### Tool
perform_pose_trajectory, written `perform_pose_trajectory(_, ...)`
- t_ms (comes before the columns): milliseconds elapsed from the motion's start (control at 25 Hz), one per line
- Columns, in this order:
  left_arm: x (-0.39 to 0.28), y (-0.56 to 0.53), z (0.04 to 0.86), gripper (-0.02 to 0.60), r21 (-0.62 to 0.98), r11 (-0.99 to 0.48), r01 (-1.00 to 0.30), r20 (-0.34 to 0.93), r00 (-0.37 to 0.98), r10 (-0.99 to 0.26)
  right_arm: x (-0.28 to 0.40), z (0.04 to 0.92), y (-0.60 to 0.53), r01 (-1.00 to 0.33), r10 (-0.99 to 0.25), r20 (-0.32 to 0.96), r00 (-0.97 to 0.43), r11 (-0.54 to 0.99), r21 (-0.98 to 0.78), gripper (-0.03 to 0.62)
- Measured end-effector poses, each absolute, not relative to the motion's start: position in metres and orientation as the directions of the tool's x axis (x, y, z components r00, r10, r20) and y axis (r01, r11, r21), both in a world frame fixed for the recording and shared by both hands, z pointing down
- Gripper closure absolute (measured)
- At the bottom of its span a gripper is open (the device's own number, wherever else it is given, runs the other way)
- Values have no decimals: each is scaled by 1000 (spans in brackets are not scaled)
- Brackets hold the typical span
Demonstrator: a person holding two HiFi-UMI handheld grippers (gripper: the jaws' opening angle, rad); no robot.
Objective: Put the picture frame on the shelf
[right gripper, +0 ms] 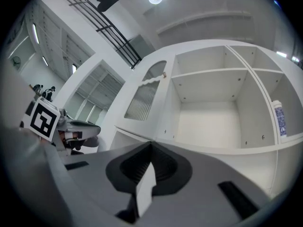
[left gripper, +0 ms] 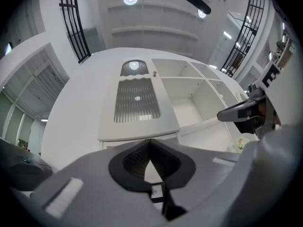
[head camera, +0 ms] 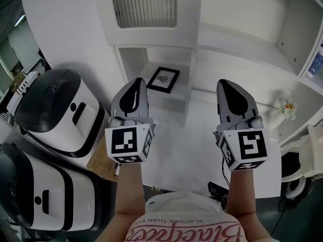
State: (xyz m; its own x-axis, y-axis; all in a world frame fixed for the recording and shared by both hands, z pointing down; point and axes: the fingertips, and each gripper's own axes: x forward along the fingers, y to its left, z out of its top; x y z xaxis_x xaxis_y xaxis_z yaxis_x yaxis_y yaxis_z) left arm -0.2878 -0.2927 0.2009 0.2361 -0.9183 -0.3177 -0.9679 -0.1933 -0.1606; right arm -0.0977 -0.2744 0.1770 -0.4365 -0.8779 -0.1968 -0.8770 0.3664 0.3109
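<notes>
left gripper point(head camera: 137, 82) — fingers point(left gripper: 135, 161) pressed together, nothing between | right gripper point(head camera: 225, 83) — fingers together, empty | forearms point(head camera: 132, 195) bare, side by side, apart

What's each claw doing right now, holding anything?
Left gripper: closed, holding nothing.
Right gripper: closed, holding nothing.

Grey left gripper point(head camera: 136, 83), right gripper point(head camera: 226, 84): black pads point(head camera: 132, 98), b/w marker cubes point(head camera: 128, 144); white tee point(head camera: 182, 217).
</notes>
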Motion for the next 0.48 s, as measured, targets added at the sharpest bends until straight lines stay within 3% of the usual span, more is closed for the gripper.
perform_pose_trajectory(480,-273,-284,200,572,-172,-204,-964,-323,251,-913,-90,184,-270,-874,-881,-183,-437,367,318,586)
